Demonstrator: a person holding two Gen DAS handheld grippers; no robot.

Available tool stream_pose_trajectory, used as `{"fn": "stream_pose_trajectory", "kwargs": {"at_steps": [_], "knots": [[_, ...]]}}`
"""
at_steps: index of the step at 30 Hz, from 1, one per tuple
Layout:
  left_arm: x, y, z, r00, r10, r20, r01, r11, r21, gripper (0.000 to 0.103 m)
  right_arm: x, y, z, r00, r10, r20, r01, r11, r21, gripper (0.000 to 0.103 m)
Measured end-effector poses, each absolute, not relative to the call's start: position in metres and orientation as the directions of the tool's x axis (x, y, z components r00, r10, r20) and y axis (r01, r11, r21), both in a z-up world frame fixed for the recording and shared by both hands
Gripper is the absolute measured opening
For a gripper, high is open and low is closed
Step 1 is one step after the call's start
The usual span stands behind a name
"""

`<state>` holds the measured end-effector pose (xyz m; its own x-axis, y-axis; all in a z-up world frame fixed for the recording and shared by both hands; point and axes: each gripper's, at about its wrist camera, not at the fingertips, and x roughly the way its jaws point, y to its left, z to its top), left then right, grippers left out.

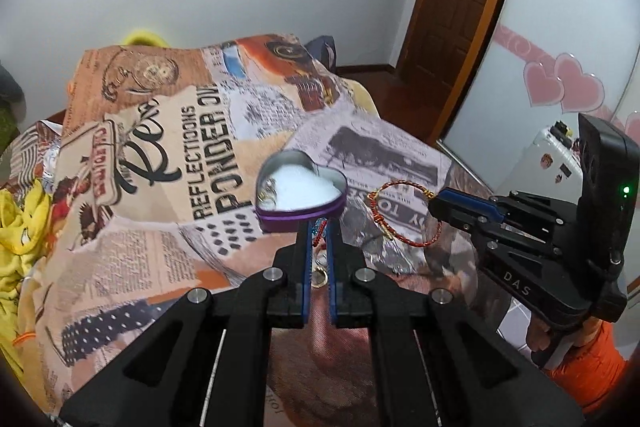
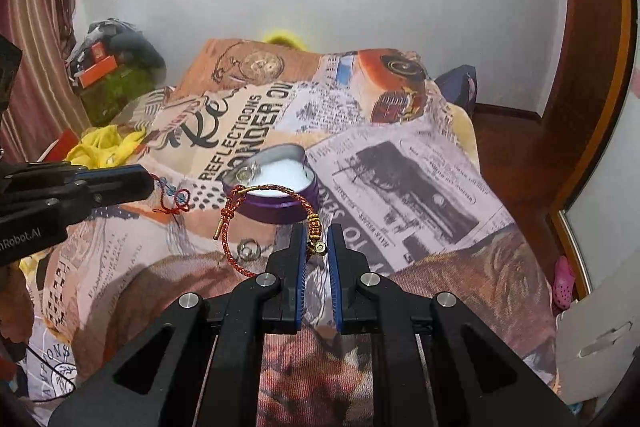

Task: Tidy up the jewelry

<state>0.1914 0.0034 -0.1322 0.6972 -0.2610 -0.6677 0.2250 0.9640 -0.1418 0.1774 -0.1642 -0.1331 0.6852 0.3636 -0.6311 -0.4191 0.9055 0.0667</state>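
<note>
Bracelet (image 2: 264, 223) — red-gold braided cord loop with brass beads, hanging off the right gripper (image 2: 317, 239), which is clamped on the bead cluster, just in front of the heart tin (image 2: 280, 205) mid-blanket (image 2: 400, 187). Light, limp, snag-prone; the beads look like the firmest hold. Left gripper (image 1: 319, 239) pinches a second piece — red knotted cord (image 2: 176, 203) with a charm. One silver ring (image 2: 249, 250) lies loose near the tin. Count: two corded pieces, one tin, at least one item already inside.
</note>
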Motion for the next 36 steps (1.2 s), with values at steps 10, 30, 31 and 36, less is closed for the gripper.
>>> {"fn": "stream_pose_trajectory", "kwargs": {"at_steps": [10,30,31,36], "knots": [[0.201,0.013,-0.117,0.733,-0.249,-0.633,0.211,0.968,-0.136,0.005,0.189,-0.157,-0.121,0.713,0.363,-0.600,-0.415,0.908,0.055,0.009],[0.246,0.019,-0.127,0.721,-0.265,-0.640,0.218,0.964,-0.154,0.005,0.233,-0.130,-0.123,0.700,0.367,-0.613,-0.439,0.898,0.036,0.009],[0.248,0.019,-0.128,0.720,-0.267,-0.641,0.219,0.963,-0.154,0.005,0.236,-0.128,-0.125,0.695,0.368,-0.618,-0.444,0.895,0.035,0.009],[0.260,0.019,-0.134,0.708,-0.275,-0.650,0.227,0.961,-0.160,0.005,0.245,-0.117,-0.134,0.670,0.371,-0.643,-0.467,0.884,0.023,0.009]]}}
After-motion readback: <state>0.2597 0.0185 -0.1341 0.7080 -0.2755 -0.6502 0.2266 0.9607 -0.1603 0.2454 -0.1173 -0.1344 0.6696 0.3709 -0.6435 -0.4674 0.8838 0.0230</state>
